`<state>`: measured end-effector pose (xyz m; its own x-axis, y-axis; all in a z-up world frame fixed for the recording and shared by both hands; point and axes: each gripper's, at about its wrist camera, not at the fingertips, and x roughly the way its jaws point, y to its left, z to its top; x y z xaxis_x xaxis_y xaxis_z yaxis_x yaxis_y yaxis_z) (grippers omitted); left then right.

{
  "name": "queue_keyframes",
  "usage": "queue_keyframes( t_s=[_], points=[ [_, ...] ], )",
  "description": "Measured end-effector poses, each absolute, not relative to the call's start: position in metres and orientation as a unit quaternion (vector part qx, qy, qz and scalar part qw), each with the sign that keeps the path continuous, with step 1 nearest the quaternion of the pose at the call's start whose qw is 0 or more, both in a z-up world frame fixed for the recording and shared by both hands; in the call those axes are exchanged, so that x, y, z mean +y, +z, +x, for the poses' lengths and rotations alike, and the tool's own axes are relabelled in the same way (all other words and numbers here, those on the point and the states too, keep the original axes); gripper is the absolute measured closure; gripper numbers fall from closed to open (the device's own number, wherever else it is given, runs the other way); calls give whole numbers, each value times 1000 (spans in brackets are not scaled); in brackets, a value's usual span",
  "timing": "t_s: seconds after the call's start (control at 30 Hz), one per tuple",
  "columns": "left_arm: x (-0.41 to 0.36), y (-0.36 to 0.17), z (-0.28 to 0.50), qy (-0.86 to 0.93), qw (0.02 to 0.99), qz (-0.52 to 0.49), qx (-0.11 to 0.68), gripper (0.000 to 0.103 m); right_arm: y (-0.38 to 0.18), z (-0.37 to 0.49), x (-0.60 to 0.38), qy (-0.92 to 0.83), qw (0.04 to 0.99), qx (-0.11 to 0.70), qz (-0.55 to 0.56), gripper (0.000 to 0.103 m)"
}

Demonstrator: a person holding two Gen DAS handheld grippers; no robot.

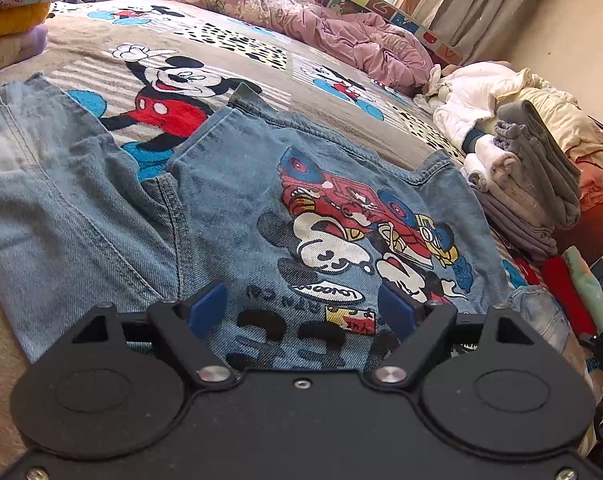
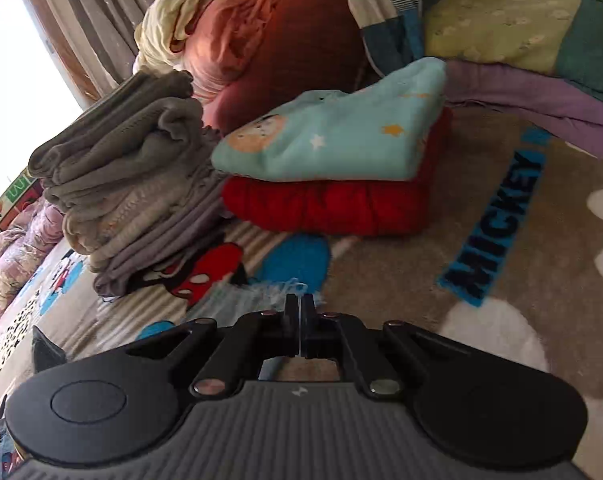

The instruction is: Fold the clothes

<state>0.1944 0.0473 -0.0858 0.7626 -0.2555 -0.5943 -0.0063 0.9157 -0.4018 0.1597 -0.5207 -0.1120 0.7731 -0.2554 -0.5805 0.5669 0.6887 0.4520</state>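
Jacket: the denim jacket [image 1: 261, 208] is lying flat, cartoon print up, on the Mickey blanket [image 1: 101, 40], filling the left wrist view from 9 to 3 o'clock.

Left gripper: your left gripper [image 1: 303, 308] is sitting low over the hem end with its blue pads wide apart, gripping nothing. The jacket is running straight out toward 12 from it.

Right gripper: your right gripper [image 2: 300, 320] is pinching shut on a frayed pale-blue denim edge [image 2: 261, 294] poking out at 12 between the tips. I'm guessing that's the jacket's sleeve or side, can't tell for sure.

Long axis: I'm reading it as hem near you, collar [image 1: 241, 98] away at 12, with one sleeve [image 1: 41, 168] sprawling off toward 9–10.

Nearer hand: the left is closer to the body panel, the right is already on an edge.

Room: the blanket is looking bare past the collar toward 11–12.

Crowding: a grey folded stack [image 2: 133, 172] and the teal top on a red jumper [image 2: 333, 204] are sitting at 10–1 o'clock of your right gripper, so you're probably folding inward rather than swinging wide that way.
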Motion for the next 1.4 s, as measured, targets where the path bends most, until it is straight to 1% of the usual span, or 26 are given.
queue_keyframes(
  t_s=[0.03,0.07,0.13,0.17,0.2,0.23,0.27,0.3,0.33,0.4,0.43,0.47,0.53,0.6,0.63,0.67,0.7,0.73,0.83,0.9,1.07,1.13,1.2,1.23,1.33,1.4],
  points=[
    [46,-85,194,-67,919,-191,337,20,-116,156,-522,-236,884,247,320,99],
    [45,-85,194,-65,920,-188,336,20,-118,153,-521,-241,882,251,319,95],
    [43,-82,191,-61,924,-180,330,20,-119,147,-517,-241,878,251,328,93],
    [41,-80,189,-61,927,-176,326,20,-119,146,-513,-233,877,251,338,85],
    [39,-76,186,-65,931,-170,316,20,-120,145,-510,-219,874,252,353,79],
    [36,-72,183,-71,936,-163,304,20,-121,144,-506,-203,873,253,364,67],
    [31,-68,178,-85,941,-150,291,20,-120,146,-500,-189,874,256,366,51],
    [26,-63,173,-98,946,-136,277,21,-120,149,-492,-178,879,260,358,47],
    [21,-59,167,-113,950,-123,264,21,-120,155,-487,-172,883,265,348,45],
    [6,-53,157,-160,950,-100,248,23,-124,163,-484,-174,881,268,350,45],
    [-3,-52,152,-186,947,-92,245,25,-127,165,-485,-176,879,263,358,45],
    [-13,-53,149,-212,943,-82,244,31,-130,166,-487,-179,876,254,369,46],
    [-37,-57,143,-252,934,-62,246,35,-135,167,-491,-184,870,237,391,49],
    [-60,-63,140,-281,925,-43,250,49,-140,168,-495,-188,862,220,417,52],
    [-71,-66,138,-294,921,-34,252,51,-143,169,-496,-186,858,215,428,60],
    [-82,-70,137,-306,917,-21,254,53,-145,171,-497,-181,856,213,436,77],
    [-93,-74,135,-316,913,-9,256,55,-147,174,-497,-170,853,215,444,90],
    [-101,-78,135,-324,909,4,263,55,-147,176,-497,-161,853,216,447,98],
    [-119,-96,136,-329,893,59,302,56,-133,164,-498,-155,856,173,461,98],
    [-123,-103,133,-327,891,94,299,56,-124,152,-502,-163,857,150,465,98],
    [-123,-102,134,-338,880,118,314,56,-138,157,-504,-197,863,217,412,98],
    [-119,-100,133,-348,874,115,319,56,-139,157,-503,-213,861,230,400,96],
    [-110,-92,132,-356,873,98,318,56,-128,152,-498,-242,871,220,368,85],
    [-105,-87,132,-358,875,89,315,56,-122,149,-495,-257,874,214,351,78],
    [-83,-68,142,-332,899,46,281,56,-97,149,-478,-235,908,188,291,78],
    [-65,-63,154,-311,911,9,272,56,-83,164,-463,-172,928,195,268,78]
  ],
)
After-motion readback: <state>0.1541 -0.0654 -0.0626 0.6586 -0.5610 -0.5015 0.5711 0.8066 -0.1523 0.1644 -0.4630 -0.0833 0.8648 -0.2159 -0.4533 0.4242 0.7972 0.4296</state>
